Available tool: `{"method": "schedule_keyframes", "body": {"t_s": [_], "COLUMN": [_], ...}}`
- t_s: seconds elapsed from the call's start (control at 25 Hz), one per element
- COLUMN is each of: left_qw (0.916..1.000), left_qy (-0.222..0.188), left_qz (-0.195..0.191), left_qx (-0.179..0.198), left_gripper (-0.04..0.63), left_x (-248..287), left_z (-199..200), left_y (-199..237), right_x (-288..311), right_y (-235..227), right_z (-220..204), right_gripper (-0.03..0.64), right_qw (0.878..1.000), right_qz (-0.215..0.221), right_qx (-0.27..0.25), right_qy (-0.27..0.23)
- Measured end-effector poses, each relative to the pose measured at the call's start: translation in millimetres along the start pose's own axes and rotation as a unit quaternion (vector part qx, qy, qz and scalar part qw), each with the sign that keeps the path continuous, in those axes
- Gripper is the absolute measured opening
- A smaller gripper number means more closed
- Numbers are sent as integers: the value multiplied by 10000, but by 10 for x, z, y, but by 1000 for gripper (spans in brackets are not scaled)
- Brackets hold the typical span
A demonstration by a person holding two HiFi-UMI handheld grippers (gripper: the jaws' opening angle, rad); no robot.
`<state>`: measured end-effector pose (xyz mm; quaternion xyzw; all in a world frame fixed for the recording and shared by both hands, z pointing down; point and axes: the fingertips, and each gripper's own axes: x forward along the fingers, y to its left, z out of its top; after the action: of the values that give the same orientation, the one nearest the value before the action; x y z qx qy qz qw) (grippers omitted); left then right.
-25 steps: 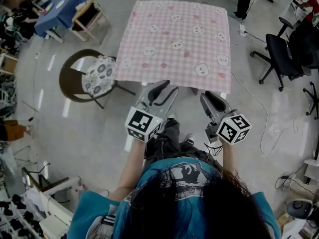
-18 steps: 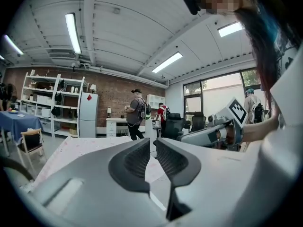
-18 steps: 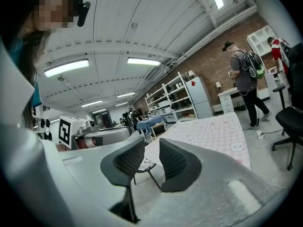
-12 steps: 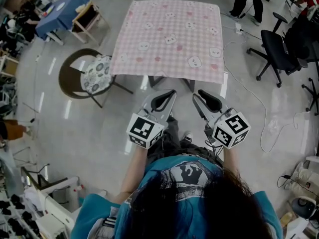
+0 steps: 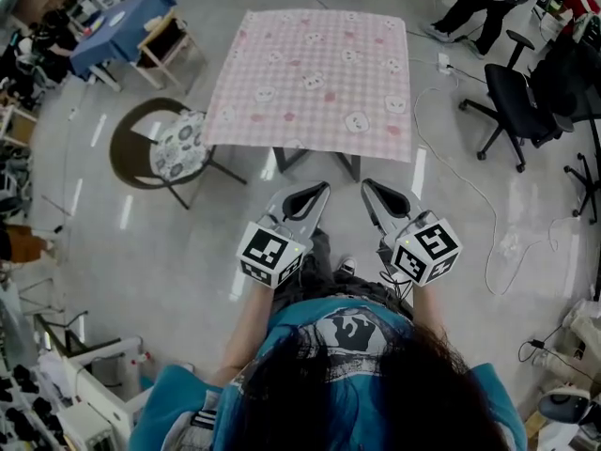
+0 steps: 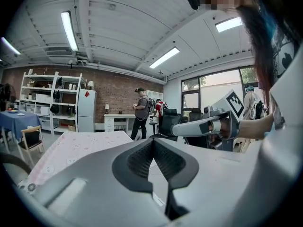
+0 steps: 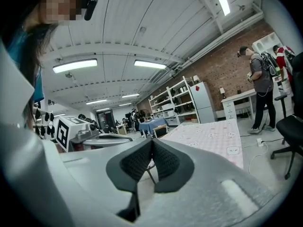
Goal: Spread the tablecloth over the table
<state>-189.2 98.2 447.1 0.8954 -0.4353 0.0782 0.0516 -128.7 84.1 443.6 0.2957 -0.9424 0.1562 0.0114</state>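
While holding left claw (image 5: 321, 192) and right claw (image 5: 369, 188) pressed together empty, risks leaving upper-centre pink tablecloth (image 5: 310, 73) skewed, ungripped.

The head view looks steeply down from above the person, with the left gripper (image 5: 317, 192) and right gripper (image 5: 371, 188) near its middle and the tablecloth (image 5: 315, 78) well beyond their fingers (image 5: 299, 201). Each gripper view rides close behind its own fingers and faces roughly level across the room (ceiling lights (image 6: 69, 30) fill the top). All three share the tablecloth, and each gripper view also catches the other gripper beside its fingers.
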Motion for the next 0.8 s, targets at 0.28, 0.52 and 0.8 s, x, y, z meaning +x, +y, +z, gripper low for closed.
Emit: {"method": "schedule_keyframes", "body": {"t_s": [0.28, 0.52, 0.8], "left_qw": [9999, 9999, 10000], "left_qy": [-97, -103, -85], "left_qz": [18, 3, 11], "left_qx": [57, 45, 50], "left_gripper": [15, 15, 15], "left_x": [-24, 9, 73], "left_z": [94, 107, 105], "left_y": [11, 40, 14], "right_x": [33, 48, -1], "right_y": [11, -40, -143], "right_z": [-7, 1, 8], "right_gripper": [-2, 0, 0], "right_qw": [10000, 10000, 9999], "right_qz": [64, 73, 31], "right_qx": [28, 62, 88], "right_qy": [-21, -28, -39]}}
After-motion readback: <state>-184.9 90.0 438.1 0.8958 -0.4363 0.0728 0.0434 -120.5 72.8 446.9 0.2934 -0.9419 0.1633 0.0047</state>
